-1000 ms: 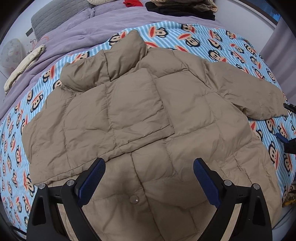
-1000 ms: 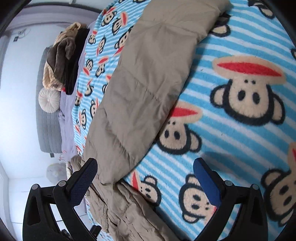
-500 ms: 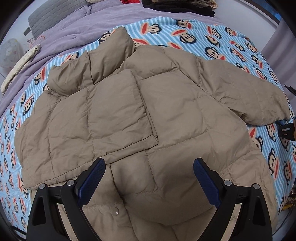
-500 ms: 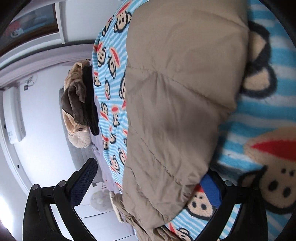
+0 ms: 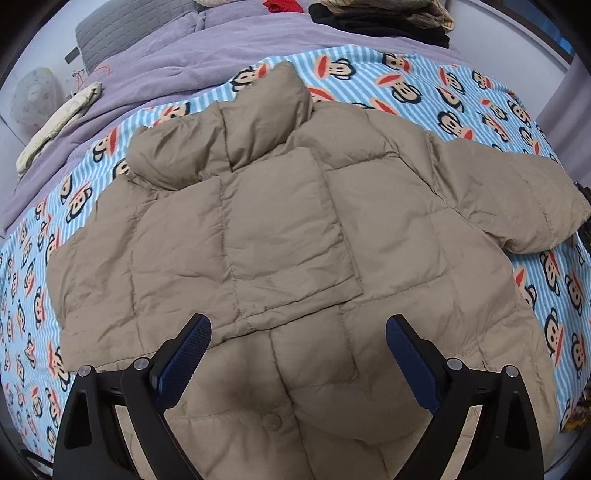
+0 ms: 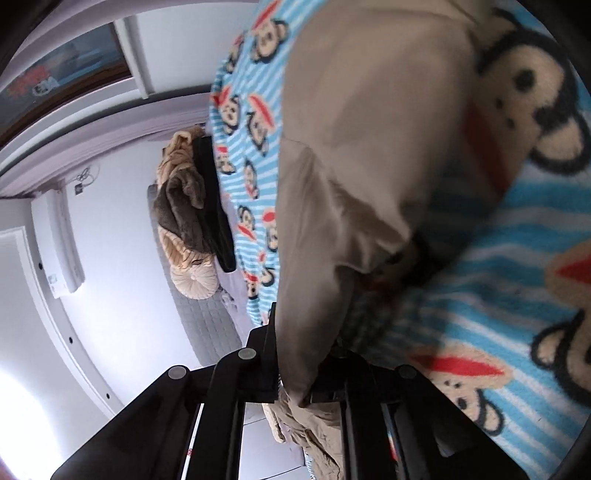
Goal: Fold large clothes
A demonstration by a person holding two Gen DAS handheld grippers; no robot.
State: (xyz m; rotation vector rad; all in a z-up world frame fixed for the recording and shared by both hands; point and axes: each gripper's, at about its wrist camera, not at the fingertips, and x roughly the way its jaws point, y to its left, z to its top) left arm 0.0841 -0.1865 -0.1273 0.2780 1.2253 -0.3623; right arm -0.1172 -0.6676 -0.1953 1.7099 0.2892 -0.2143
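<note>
One jacket [image 5: 280, 236], flat on the bed [image 5: 461, 96], collar far. Our right tool [image 6: 295, 380] is clamped on its outstretched sleeve [image 5: 517, 206]; left tool [image 5: 297, 354], jaws apart, hovers over the hem. The sleeve's long axis points away from the jacket, so we judge it folds inward.

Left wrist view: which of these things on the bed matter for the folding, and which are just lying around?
In the job:
- tan quilted puffer jacket, spread flat
- its right sleeve, clamped in the right gripper
- left gripper, open above the hem

Lying about:
- monkey-print blue striped blanket underneath
- purple duvet
- cream folded garment
- dark clothes pile
</note>
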